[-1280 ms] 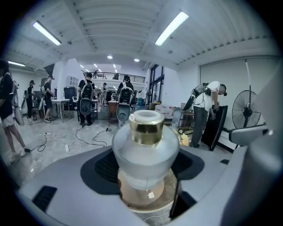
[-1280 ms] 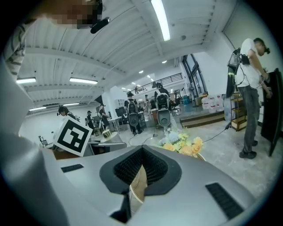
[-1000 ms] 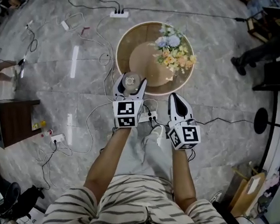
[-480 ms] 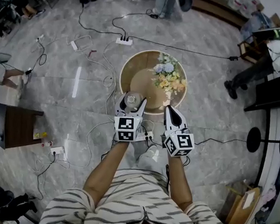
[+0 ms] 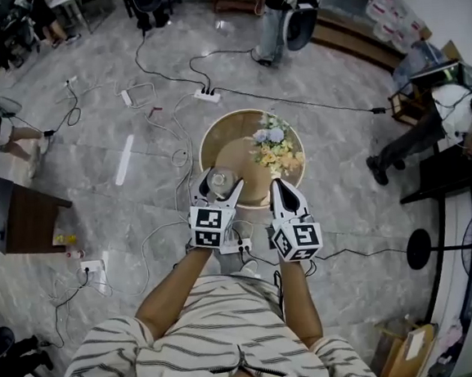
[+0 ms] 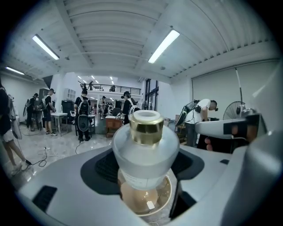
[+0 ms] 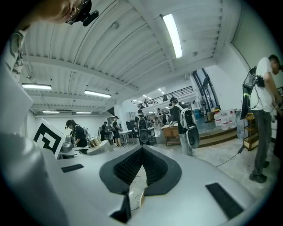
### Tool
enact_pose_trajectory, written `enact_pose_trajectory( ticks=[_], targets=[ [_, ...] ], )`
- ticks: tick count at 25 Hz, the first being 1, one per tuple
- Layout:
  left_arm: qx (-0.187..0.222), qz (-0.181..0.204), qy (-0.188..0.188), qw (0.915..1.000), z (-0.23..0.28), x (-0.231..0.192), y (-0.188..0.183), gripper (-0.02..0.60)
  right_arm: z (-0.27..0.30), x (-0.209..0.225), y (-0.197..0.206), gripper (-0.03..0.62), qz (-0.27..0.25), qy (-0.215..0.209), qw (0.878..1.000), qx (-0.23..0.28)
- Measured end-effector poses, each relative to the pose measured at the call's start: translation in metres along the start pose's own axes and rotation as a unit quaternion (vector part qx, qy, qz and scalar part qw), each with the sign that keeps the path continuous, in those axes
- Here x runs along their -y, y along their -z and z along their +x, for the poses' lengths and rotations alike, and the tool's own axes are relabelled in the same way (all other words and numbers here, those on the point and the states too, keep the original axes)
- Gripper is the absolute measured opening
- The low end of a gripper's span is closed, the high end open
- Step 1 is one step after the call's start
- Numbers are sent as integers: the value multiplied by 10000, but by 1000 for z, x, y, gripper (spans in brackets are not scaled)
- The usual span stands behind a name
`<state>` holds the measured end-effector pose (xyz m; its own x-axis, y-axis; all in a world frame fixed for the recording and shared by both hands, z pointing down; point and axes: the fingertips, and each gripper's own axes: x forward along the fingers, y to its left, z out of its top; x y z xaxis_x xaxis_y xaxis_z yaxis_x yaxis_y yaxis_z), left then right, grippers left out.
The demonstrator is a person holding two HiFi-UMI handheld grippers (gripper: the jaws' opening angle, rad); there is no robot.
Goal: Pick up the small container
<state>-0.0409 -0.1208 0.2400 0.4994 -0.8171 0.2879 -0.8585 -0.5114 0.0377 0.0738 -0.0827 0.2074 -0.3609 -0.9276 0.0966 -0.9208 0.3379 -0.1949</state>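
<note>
The left gripper [image 5: 217, 182] is closed on the small container [image 6: 145, 152], a squat bottle of frosted, whitish glass with a shiny gold collar [image 6: 146, 129] and a pale open mouth. It sits upright between the jaws, above the near edge of the round wooden table [image 5: 214, 141] that carries a bunch of flowers [image 5: 272, 147]. The right gripper [image 5: 278, 190] is beside it, jaws closed together on nothing.

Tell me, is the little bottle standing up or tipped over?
Standing up: the bottle points its gold neck upward while the left tool grips it.
</note>
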Motion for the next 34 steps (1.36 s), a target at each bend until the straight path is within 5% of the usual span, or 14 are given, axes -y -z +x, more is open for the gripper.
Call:
enact_pose_trajectory(
  ticks=[34],
  targets=[
    [617,18,10,9981,-45,-15,-37,325,-8,-30,-28,6,-373,-75,9987,325]
  ],
)
